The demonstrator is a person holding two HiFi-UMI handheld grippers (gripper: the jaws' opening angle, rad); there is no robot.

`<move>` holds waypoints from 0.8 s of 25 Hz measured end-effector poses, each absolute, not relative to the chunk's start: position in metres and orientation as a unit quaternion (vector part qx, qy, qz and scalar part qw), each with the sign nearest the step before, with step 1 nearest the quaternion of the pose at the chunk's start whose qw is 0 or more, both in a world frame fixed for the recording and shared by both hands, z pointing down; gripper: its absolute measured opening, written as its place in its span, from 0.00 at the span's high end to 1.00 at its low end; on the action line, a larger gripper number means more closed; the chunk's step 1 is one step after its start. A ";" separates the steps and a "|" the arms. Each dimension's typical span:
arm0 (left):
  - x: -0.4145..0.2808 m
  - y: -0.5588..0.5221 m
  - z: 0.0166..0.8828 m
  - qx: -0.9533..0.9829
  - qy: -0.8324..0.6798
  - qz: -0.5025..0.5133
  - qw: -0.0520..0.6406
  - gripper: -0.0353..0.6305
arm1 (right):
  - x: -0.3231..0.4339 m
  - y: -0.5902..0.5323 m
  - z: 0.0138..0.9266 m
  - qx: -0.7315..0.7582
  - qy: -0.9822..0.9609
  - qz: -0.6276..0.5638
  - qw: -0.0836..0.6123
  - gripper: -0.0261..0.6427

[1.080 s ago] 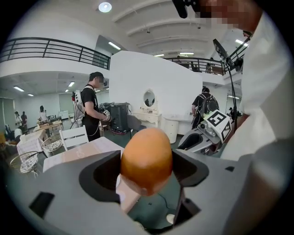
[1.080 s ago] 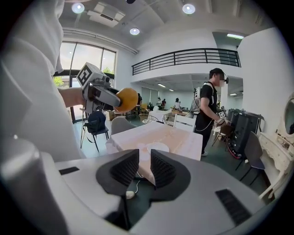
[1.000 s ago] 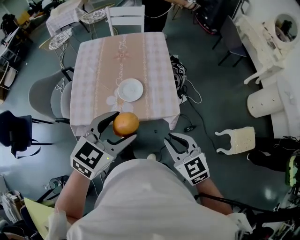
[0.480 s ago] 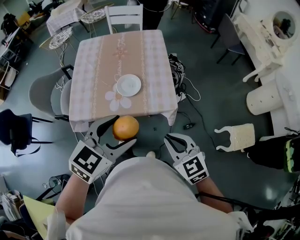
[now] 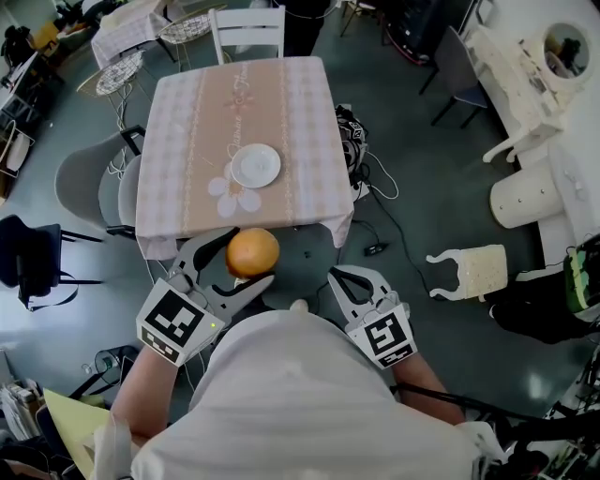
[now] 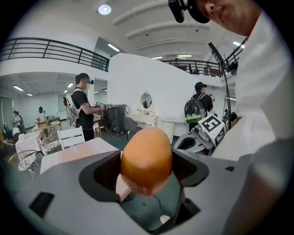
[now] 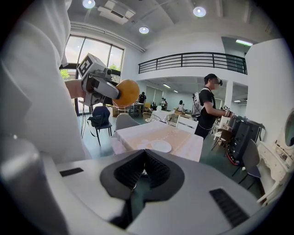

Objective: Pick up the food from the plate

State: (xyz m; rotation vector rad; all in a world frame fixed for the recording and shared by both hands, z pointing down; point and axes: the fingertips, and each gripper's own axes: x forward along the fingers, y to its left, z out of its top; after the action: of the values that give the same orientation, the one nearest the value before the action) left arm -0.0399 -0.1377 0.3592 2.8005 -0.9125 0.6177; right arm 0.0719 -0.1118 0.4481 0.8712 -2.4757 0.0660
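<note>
A round orange fruit (image 5: pixel 252 252) is held in the air in front of my body, with my left gripper (image 5: pixel 247 255) shut on it. In the left gripper view the fruit (image 6: pixel 146 160) fills the gap between the jaws. The white plate (image 5: pixel 256 165) lies bare on the pink checked table (image 5: pixel 202 112), well ahead of both grippers. My right gripper (image 5: pixel 340 275) hangs low at my right. Its jaws are finishing closing and meet with nothing between them (image 7: pixel 144 153). The right gripper view also shows the fruit (image 7: pixel 126 92) and the plate (image 7: pixel 161 146).
A white chair (image 5: pixel 249 28) stands at the table's far side and a grey chair (image 5: pixel 86 187) at its left. Cables (image 5: pixel 361 155) trail on the floor to the right. White furniture pieces (image 5: pixel 530 197) stand further right. Other people stand in the background.
My right gripper's jaws have closed from open to shut. The left gripper keeps hold of the fruit. The table has slid slightly further away in the head view.
</note>
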 end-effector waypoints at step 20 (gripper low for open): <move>-0.043 -0.145 0.375 0.927 -0.294 0.222 0.076 0.41 | 0.059 -0.115 0.457 0.319 -0.914 0.037 0.250 0.94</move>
State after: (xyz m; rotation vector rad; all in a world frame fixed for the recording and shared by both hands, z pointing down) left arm -0.0429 -0.1445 0.3754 2.7785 -0.8819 0.6665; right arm 0.0587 -0.1153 0.4571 0.8686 -2.4876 0.1015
